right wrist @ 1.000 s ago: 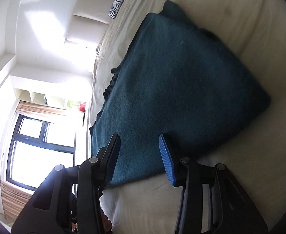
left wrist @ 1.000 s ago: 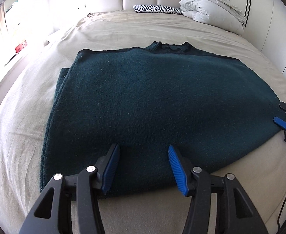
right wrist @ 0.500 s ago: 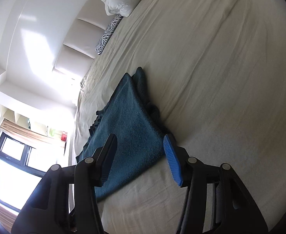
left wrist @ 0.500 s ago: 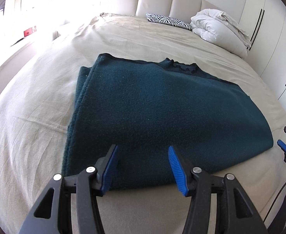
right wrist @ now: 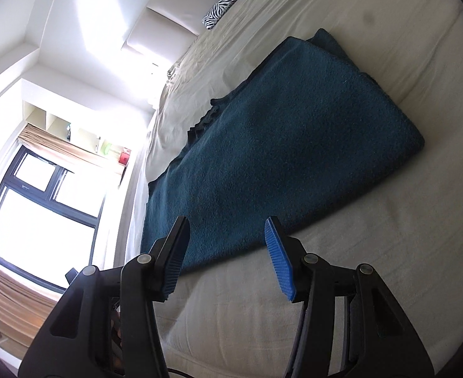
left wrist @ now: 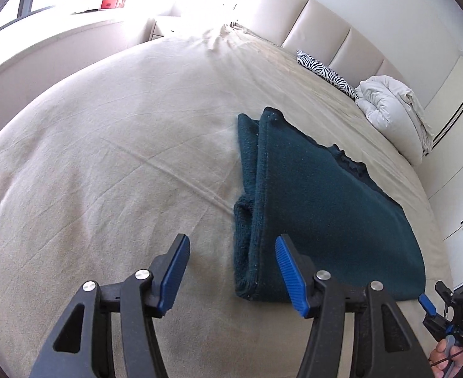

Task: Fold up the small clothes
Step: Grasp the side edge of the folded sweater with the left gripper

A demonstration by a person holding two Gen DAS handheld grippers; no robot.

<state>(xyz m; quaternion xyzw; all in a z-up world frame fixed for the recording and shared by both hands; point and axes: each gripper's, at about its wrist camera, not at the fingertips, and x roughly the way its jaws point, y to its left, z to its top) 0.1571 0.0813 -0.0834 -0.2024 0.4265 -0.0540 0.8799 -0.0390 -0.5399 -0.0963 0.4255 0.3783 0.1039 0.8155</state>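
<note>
Beige bedding (left wrist: pixel 111 157) is covering the bed, with a zebra pillow (left wrist: pixel 326 72) and a white duvet (left wrist: pixel 392 110) lying at the far end. Folded teal clothing (left wrist: pixel 319 214) is lying flat on the near right part. Left tongs (left wrist: pixel 231 271) are hovering wide over its left edge, holding nothing. Right tongs (right wrist: pixel 226 256) are gaping wide above its near edge.

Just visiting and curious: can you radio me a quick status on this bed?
Left gripper open, empty. Right gripper open, empty. Dark teal fleece garment lies folded on the beige bedsheet. Nothing in the way.
</note>
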